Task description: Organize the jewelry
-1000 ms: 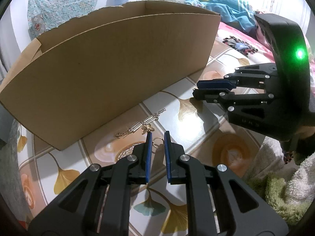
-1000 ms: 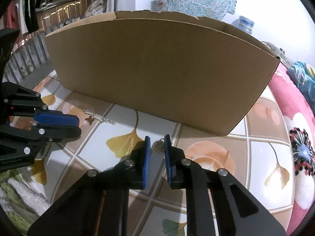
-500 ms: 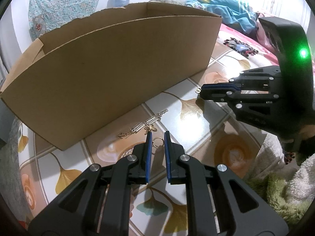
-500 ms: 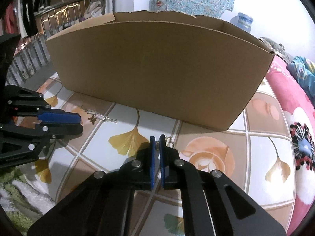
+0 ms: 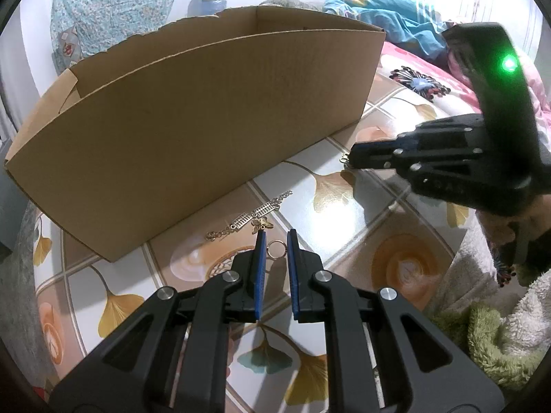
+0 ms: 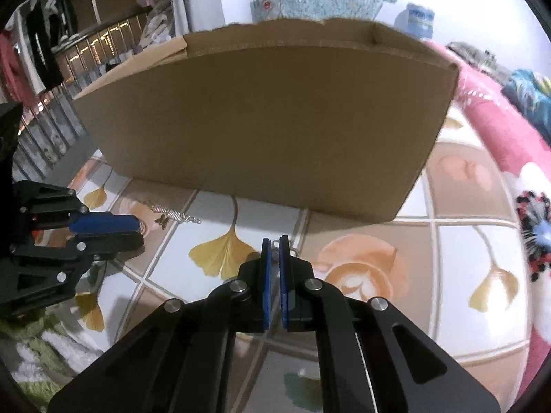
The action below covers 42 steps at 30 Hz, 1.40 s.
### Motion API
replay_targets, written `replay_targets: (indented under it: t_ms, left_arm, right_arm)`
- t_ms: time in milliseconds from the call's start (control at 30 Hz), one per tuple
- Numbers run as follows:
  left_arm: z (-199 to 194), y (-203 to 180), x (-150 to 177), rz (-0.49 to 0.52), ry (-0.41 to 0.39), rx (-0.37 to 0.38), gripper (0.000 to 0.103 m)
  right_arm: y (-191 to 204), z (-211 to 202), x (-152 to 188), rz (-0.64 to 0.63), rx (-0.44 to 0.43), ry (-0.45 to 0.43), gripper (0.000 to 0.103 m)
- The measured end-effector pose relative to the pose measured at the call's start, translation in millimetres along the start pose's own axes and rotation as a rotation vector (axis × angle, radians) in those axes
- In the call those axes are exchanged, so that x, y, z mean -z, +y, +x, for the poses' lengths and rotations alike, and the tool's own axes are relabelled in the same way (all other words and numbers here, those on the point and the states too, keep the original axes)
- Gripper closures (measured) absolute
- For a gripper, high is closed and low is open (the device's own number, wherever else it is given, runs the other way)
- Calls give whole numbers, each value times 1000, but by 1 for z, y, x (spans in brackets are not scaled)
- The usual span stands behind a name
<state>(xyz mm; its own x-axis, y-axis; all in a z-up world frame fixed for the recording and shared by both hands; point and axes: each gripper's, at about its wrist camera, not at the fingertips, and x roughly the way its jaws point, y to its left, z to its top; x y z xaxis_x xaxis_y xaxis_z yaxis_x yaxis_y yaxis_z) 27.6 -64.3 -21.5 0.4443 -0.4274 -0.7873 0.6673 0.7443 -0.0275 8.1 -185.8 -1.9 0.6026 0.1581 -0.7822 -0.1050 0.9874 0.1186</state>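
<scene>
1. The left gripper (image 5: pixel 274 237) sits low in the centre of its own view, its blue pads (image 5: pixel 259 268) parted by a narrow gap and closed on nothing.
2. A small gold ring (image 5: pixel 276 249) lies on the tabletop (image 5: pixel 378 241) in that gap, near the pad tips.
3. Just above the left gripper's tips in the frame, a silver chain (image 5: pixel 255 215) stretches diagonally across the tabletop, with a tiny gold butterfly charm (image 5: pixel 261 223) just beside it.
4. The right gripper (image 6: pixel 274 242) is nearly closed, pinching a small metal jewelry piece (image 6: pixel 275 243) at its pad tips; the piece is too small and blurred to identify further.
5. In the left view the right gripper appears at mid right, with a small gold bit poking out at its tip, close to the lower right corner of the box.
6. A large open cardboard box (image 5: pixel 206 120) stands on the tabletop and fills the upper half of both views; its inside is hidden.
7. The tabletop carries a pattern of ginkgo leaves and tiles.
</scene>
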Motion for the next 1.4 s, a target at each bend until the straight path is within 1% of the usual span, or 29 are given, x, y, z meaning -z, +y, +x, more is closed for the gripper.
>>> replay_targets:
  t_ms: [100, 200, 267, 300, 500, 633, 767, 800, 1067, 1133, 1167, 1200, 1400]
  left_arm:
    - [0, 1, 0, -3, 0, -2, 92]
    - [2, 2, 0, -7, 0, -1, 92]
    - [3, 3, 1, -8, 2, 2, 92]
    - [3, 3, 1, -8, 2, 3, 92]
    - [2, 4, 2, -11, -2, 1, 92]
    - [2, 4, 2, -14, -2, 0, 92]
    - [2, 3, 2, -13, -2, 0, 92]
    - [2, 4, 2, -13, -1, -1, 92]
    - [3, 6, 5, -16, 1, 3, 92]
    - [2, 7, 5, -15, 1, 3, 92]
    - [2, 7, 5, -15, 1, 4, 92]
    - [2, 7, 5, -14, 1, 4, 92]
    - [1, 7, 5, -20, 0, 2, 92]
  right_arm:
    - [6, 0, 4, -8, -56, 16, 98]
    - [12, -3, 10, -40, -79, 28, 98]
    - [13, -5, 12, -39, -112, 45, 98]
    - [12, -5, 12, -36, -115, 51, 98]
    - [11, -12, 14, -43, -83, 43, 97]
    - [11, -7, 15, -75, -55, 49, 95]
    - [18, -5, 13, -108, -40, 40, 83]
    - [19, -6, 12, -118, -36, 37, 83]
    - [23, -4, 10, -166, -23, 28, 83]
    - [23, -2, 8, -172, -29, 29, 84]
    - [22, -1, 8, -170, -35, 30, 89]
    - [23, 0, 7, -166, -46, 31, 91]
    - [20, -1, 8, -147, -54, 21, 93]
